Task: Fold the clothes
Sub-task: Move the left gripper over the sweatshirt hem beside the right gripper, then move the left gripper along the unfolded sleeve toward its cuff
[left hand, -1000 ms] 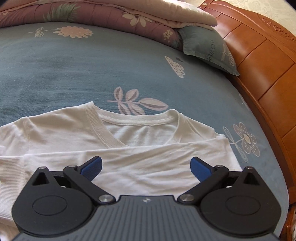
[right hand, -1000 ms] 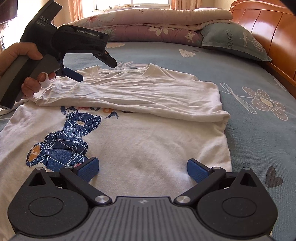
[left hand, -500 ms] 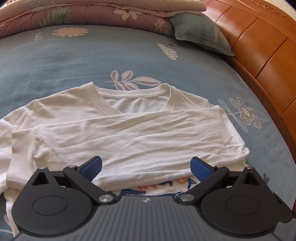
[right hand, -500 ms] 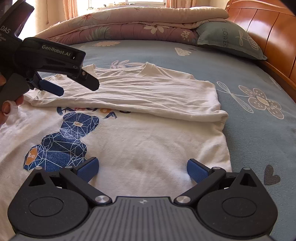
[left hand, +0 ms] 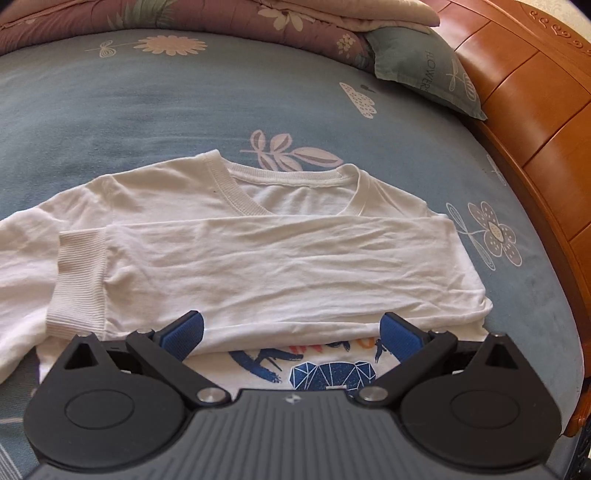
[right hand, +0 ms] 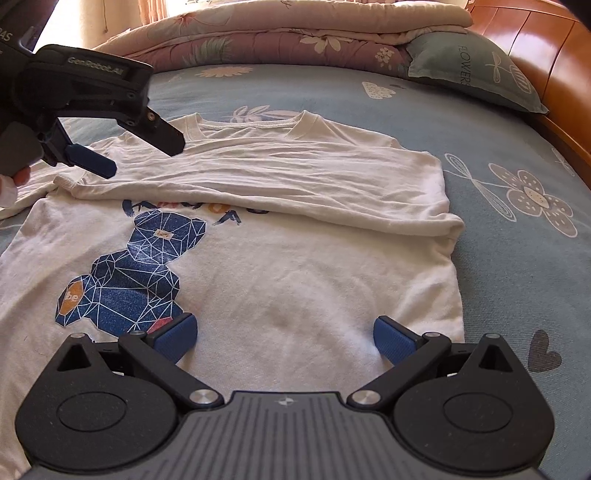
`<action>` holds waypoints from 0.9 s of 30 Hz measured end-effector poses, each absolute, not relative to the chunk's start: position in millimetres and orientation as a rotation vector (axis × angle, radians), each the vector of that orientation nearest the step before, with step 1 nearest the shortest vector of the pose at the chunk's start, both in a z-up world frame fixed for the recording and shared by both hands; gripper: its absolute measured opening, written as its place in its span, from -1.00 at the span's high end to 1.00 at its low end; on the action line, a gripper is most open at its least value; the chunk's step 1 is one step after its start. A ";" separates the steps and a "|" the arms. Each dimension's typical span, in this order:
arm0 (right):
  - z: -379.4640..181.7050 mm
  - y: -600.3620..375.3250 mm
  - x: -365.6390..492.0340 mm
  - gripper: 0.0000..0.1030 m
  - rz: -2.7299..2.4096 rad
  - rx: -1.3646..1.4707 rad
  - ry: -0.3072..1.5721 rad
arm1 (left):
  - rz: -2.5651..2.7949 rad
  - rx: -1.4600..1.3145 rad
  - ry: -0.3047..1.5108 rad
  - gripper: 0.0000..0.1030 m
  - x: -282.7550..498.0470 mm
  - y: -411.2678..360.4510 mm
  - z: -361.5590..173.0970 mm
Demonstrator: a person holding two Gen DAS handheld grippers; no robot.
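Observation:
A white long-sleeved shirt (right hand: 280,280) with a blue geometric bear print (right hand: 129,273) lies flat on the bed, collar at the far end. Its right sleeve (left hand: 277,266) is folded across the chest, with the ribbed cuff (left hand: 79,280) at the left. My left gripper (left hand: 291,332) is open and empty, hovering above the chest below the folded sleeve; it also shows in the right wrist view (right hand: 136,151) at the upper left. My right gripper (right hand: 284,336) is open and empty above the shirt's lower part, near the hem.
The bed has a blue-grey sheet (right hand: 517,258) with flower prints. Folded quilts (right hand: 295,33) and a grey-green pillow (right hand: 476,70) lie at the far end. A wooden headboard (left hand: 546,122) runs along the right side.
My left gripper has drawn back and up from the collar area, so more of the folded sleeve and the print shows. My right gripper has stayed almost still.

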State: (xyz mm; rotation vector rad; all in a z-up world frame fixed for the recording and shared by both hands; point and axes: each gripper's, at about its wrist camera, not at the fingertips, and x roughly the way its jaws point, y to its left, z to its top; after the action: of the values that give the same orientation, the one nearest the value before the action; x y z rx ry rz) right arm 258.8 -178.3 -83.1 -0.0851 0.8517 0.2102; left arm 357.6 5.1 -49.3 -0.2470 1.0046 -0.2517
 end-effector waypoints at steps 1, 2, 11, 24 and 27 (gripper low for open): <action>-83.3 -178.4 259.0 -1.00 0.211 -0.085 0.852 | -0.251 -0.247 1.001 -0.96 349.1 9.5 -46.7; -83.3 -178.5 259.2 -1.00 0.214 -0.087 0.853 | -0.250 -0.246 0.998 -0.96 340.7 13.8 -44.1; -84.3 -176.6 257.7 -1.00 0.227 -0.108 0.834 | -0.307 -0.295 1.001 -0.96 254.1 26.0 -62.4; -81.6 -175.7 259.3 -1.00 0.211 -0.078 0.827 | -0.241 -0.266 0.918 -0.96 168.8 37.8 -76.2; -72.8 -183.8 256.8 -1.00 0.261 0.049 0.805 | -0.264 -0.268 0.870 -0.97 169.1 32.1 -71.4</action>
State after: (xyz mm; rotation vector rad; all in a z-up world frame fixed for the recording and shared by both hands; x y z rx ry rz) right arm 256.8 -183.8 -72.8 0.0490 0.8048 0.2608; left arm 169.1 32.1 -71.4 -0.2678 0.8702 -0.2636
